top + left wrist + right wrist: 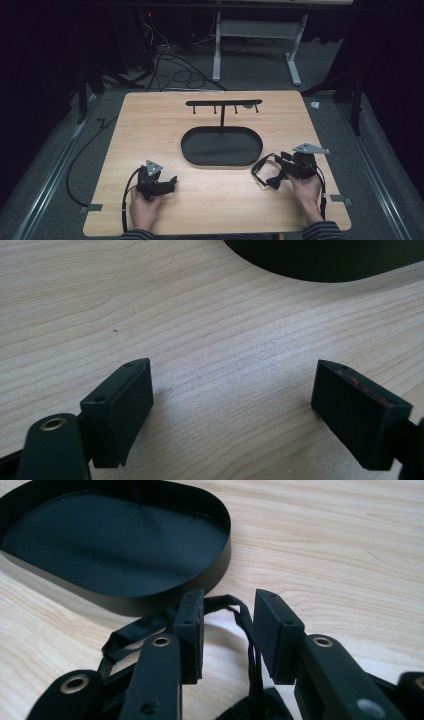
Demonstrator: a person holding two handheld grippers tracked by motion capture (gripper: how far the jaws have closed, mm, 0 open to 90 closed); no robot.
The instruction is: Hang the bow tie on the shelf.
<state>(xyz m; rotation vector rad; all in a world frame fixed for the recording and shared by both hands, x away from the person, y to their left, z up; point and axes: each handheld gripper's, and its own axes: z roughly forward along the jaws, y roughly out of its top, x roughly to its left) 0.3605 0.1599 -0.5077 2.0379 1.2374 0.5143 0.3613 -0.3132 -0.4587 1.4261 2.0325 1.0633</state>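
From the high view, a wooden table (210, 200) carries a black oval tray (221, 146) in the middle, with a thin post and a bar with hooks (223, 103) rising from its far side. The left gripper (171, 182) lies low on the table, well apart from the tray, held by the left hand (144, 207). The right gripper (272, 181) is near the right end of the tray, held by the right hand (306, 189). A black strap (262, 170) loops on the table at its tip, just beside the tray.

In the left gripper view, the two jaws stand wide apart and nothing is between them, there is bare wood under them. The tray edge (320, 262) is at the top.

In the right gripper view, the jaws are about half open. The strap (240, 615) runs between them, but I cannot tell if the pads press on it; a gap is visible at the right jaw. The strap lies on the wood, close to the tray wall (165, 592).

No brand, label or writing can be read on any thing.
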